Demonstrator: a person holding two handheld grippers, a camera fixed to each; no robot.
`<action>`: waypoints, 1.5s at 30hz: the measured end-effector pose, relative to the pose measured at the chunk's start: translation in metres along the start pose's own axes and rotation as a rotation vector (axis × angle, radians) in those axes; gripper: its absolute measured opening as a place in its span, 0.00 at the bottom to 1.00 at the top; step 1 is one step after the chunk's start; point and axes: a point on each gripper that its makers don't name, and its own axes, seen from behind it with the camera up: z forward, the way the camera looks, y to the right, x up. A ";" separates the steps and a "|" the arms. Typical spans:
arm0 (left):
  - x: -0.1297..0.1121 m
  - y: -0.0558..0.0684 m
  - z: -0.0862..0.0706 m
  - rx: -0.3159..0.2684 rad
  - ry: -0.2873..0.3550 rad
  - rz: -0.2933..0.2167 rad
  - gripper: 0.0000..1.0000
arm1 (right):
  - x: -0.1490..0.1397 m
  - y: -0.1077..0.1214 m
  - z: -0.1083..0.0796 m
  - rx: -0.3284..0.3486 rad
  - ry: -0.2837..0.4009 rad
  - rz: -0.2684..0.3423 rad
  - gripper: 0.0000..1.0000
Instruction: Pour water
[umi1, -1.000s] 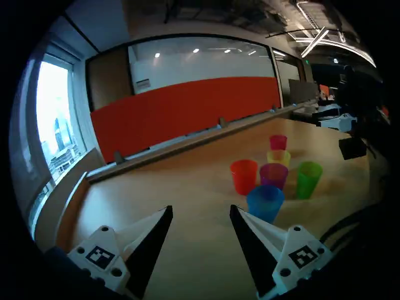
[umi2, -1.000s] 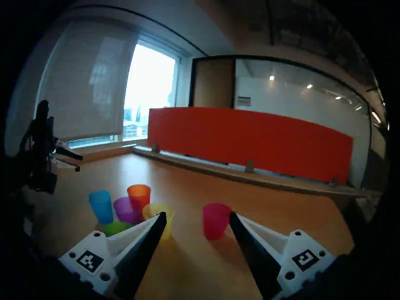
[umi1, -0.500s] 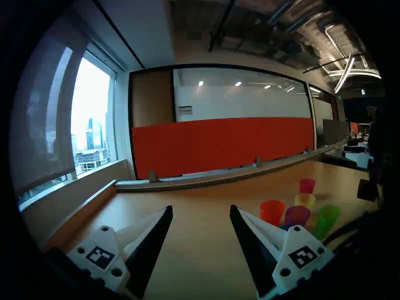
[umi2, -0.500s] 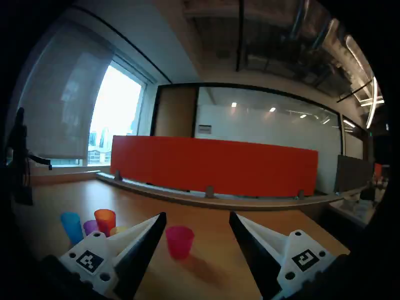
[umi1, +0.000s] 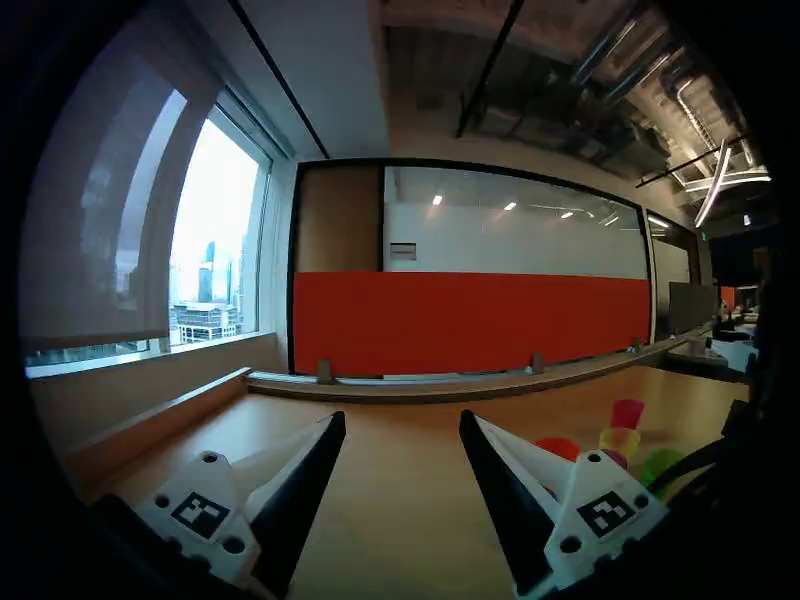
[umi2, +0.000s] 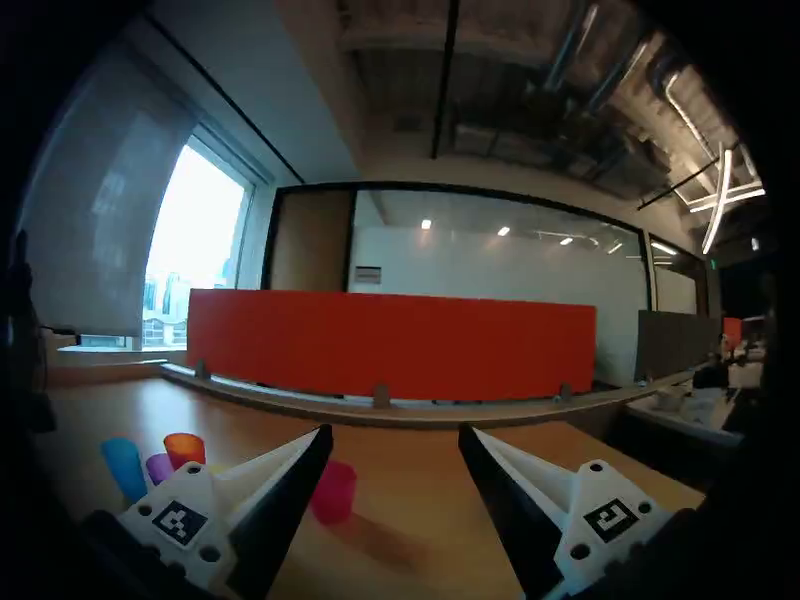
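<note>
Two empty | left gripper (umi1: 401, 416) spread wide | right gripper (umi2: 395, 431) spread wide

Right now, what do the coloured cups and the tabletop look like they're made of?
The pink tapered cup and the blue tapered cup look like translucent plastic: saturated colour, slightly see-through walls. The light-brown tabletop looks like wood or wood-look laminate with a smooth satin finish, given its soft sheen; which one is unclear.
</note>
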 end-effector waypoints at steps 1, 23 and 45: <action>-0.001 0.000 0.000 0.003 0.001 -0.001 0.84 | -0.001 0.000 0.000 -0.002 -0.002 0.007 0.97; -0.054 0.009 0.007 0.057 -0.017 -0.029 0.84 | -0.008 0.016 0.003 -0.058 -0.053 0.070 0.98; -0.065 0.019 0.010 0.066 -0.020 -0.028 0.84 | -0.010 0.007 0.007 -0.048 -0.078 0.058 0.98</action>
